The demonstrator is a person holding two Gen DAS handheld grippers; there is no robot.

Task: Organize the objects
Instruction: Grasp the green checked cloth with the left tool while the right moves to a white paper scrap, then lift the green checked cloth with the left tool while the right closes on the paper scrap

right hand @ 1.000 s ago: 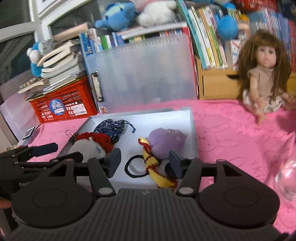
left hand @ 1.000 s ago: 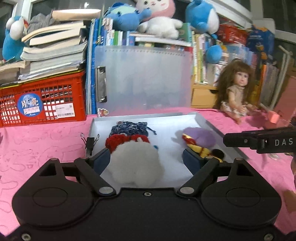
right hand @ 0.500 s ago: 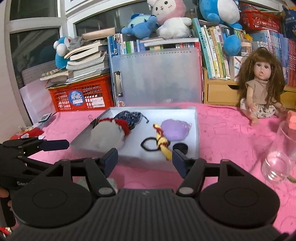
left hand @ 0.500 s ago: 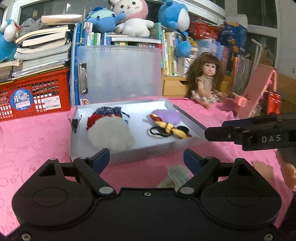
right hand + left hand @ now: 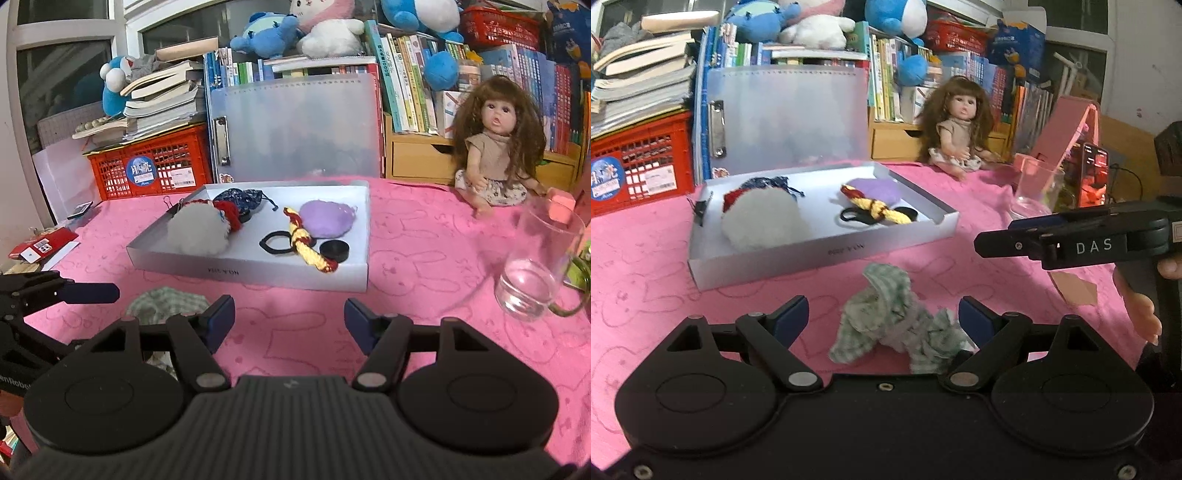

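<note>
While crumpled, green cloth (image 5: 897, 317) lies crosswise.

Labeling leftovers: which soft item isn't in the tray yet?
The green checked cloth, crumpled on the pink table cover in front of the tray; the other soft pieces lie inside it.

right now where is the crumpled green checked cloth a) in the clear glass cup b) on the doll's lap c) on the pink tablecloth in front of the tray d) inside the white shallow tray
c: the crumpled green checked cloth lies on the pink tablecloth, outside the white shallow tray's near wall.
</note>
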